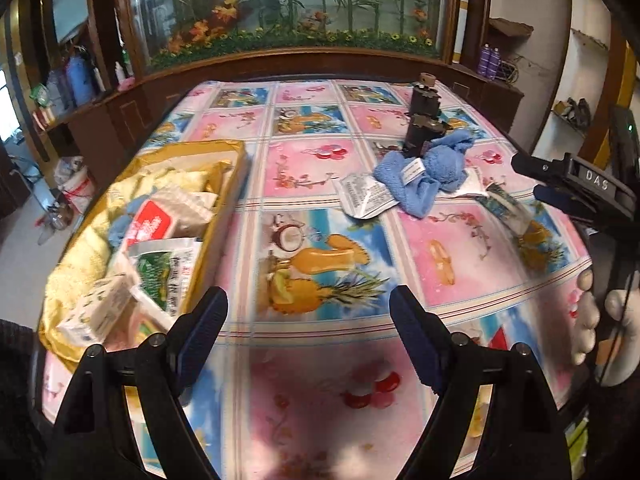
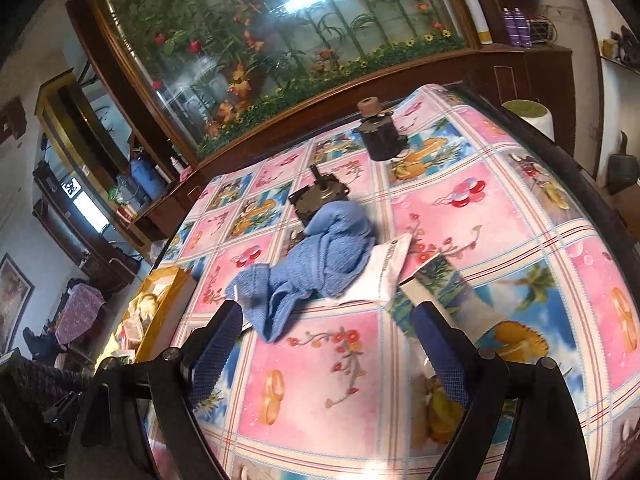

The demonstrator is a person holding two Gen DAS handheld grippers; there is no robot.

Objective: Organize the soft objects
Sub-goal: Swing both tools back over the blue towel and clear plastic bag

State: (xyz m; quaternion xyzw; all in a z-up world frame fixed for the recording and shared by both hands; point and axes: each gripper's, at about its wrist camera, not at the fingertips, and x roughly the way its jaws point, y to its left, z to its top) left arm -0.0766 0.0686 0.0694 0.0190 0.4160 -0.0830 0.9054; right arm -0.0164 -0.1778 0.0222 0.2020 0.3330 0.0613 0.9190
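Two dark motor-like parts (image 2: 382,136) (image 2: 318,198) upper middle of frame, fake-plant glass cabinet (image 1: 288,8) across the top, purple cans (image 1: 490,62) upper right.

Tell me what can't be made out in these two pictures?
- White packet, right wrist view: the blue towel covers much of it; print too small.
- Box contents, left wrist view: piled up, lower items hidden.
- Small carton, right wrist view: partly behind the right tongs.
- Packet print, left wrist view: too small.
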